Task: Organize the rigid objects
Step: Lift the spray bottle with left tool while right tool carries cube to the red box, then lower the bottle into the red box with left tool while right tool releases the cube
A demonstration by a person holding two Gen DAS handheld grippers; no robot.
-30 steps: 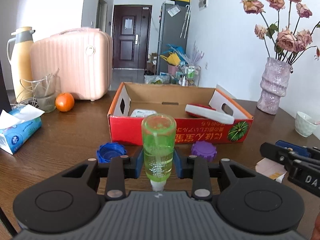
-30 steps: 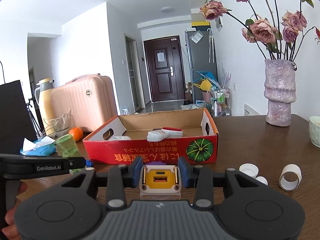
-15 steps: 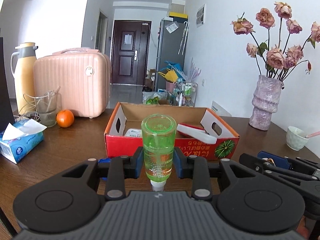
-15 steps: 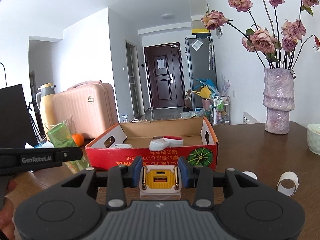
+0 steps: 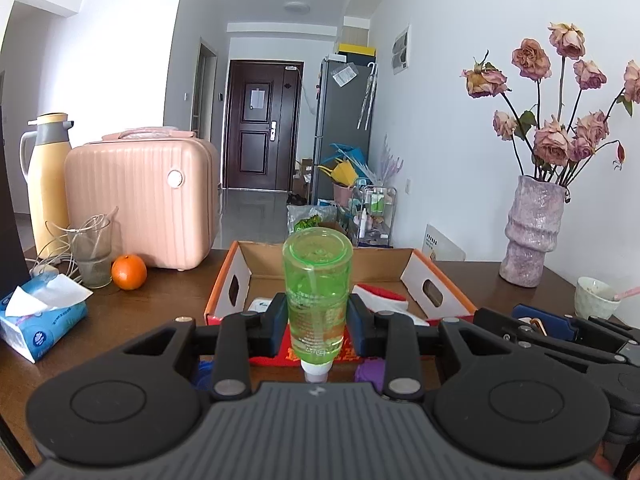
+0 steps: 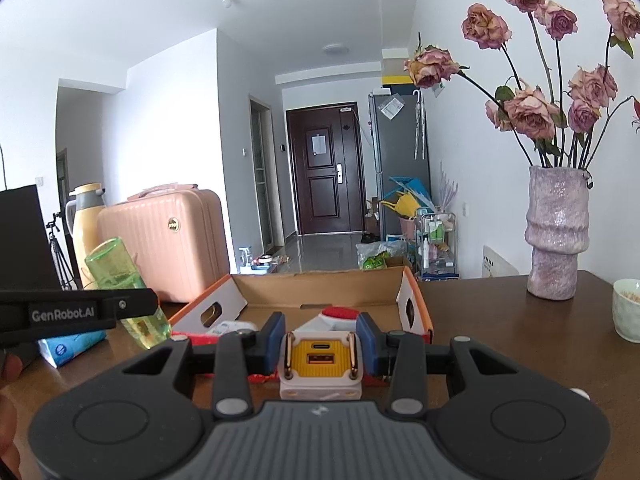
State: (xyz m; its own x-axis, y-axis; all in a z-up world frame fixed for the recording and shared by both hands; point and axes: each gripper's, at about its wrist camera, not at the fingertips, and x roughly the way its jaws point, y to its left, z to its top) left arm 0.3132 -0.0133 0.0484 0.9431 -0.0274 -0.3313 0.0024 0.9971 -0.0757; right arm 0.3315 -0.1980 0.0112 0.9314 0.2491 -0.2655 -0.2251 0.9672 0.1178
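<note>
The open red-sided cardboard box [image 5: 436, 280] sits on the dark wooden table [image 5: 160, 300], stiff enough to take hard things dropped in. In front of it the left gripper [image 5: 318, 322] is clamped on a translucent green plastic bottle [image 5: 318, 280], part full of liquid, cap end toward the camera; it looks light, smooth and likely slippery, so a mid-body hold suits it. The right gripper [image 6: 320, 346] pinches a small white-and-yellow charger block [image 6: 320, 364] by its flat sides; it looks rigid, compact and easy to hold.

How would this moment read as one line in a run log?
left gripper: shut on green bottle | right gripper: shut on yellow charger | both near red box | nothing dropped in yet
</note>
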